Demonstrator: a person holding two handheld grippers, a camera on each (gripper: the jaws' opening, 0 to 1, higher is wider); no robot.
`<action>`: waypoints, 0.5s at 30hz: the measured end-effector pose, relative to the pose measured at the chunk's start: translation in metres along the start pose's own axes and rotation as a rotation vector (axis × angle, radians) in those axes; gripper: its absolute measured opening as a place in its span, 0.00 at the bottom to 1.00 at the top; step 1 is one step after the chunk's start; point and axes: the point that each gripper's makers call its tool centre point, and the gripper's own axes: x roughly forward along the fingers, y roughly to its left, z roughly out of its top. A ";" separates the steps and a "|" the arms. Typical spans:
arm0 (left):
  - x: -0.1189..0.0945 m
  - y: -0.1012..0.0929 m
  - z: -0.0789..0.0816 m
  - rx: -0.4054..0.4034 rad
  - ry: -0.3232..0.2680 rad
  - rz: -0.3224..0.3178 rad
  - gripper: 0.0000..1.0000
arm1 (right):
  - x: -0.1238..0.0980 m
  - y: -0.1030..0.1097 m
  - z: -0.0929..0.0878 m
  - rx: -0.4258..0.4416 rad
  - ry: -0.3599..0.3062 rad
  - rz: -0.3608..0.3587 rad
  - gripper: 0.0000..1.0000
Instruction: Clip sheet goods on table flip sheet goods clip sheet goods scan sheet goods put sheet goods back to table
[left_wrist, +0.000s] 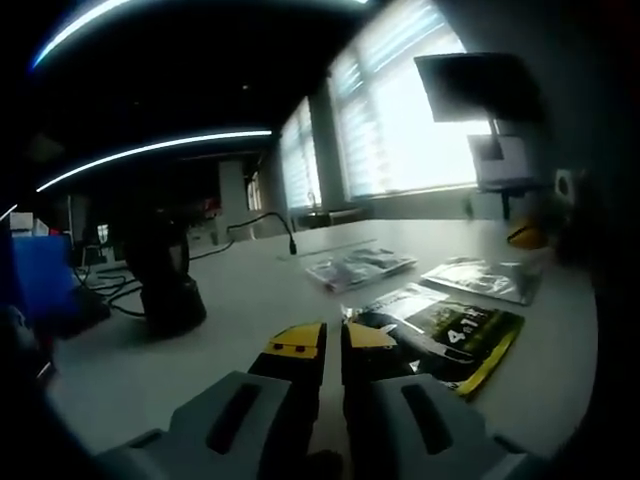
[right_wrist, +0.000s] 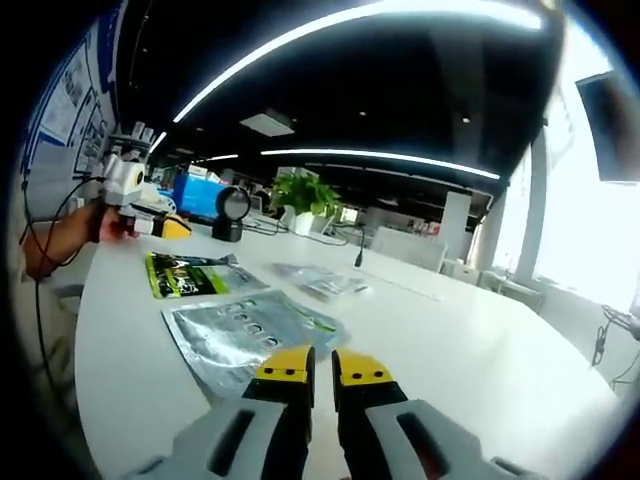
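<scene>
Silver sheet goods (right_wrist: 250, 335) beyond right gripper (right_wrist: 321, 368) (jaws together)

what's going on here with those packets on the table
A person is working with a handheld claw in each hand over a white table with several flat packets on it. The left claw hovers just short of the black and yellow-green packet, its jaws close together and gripping nothing. The right claw sits at the edge of a silver packet, also holding nothing. More silver packets lie further out. Nothing has been clipped yet.
</scene>
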 end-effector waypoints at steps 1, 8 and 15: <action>0.000 0.000 0.000 0.000 0.001 0.001 0.00 | 0.000 -0.001 0.002 0.000 -0.003 -0.005 0.04; 0.000 0.000 0.000 0.000 0.002 0.002 0.00 | 0.011 -0.005 0.003 0.014 0.036 0.003 0.05; 0.000 0.001 -0.001 0.001 0.005 0.003 0.00 | 0.020 -0.004 0.009 0.021 0.077 0.005 0.08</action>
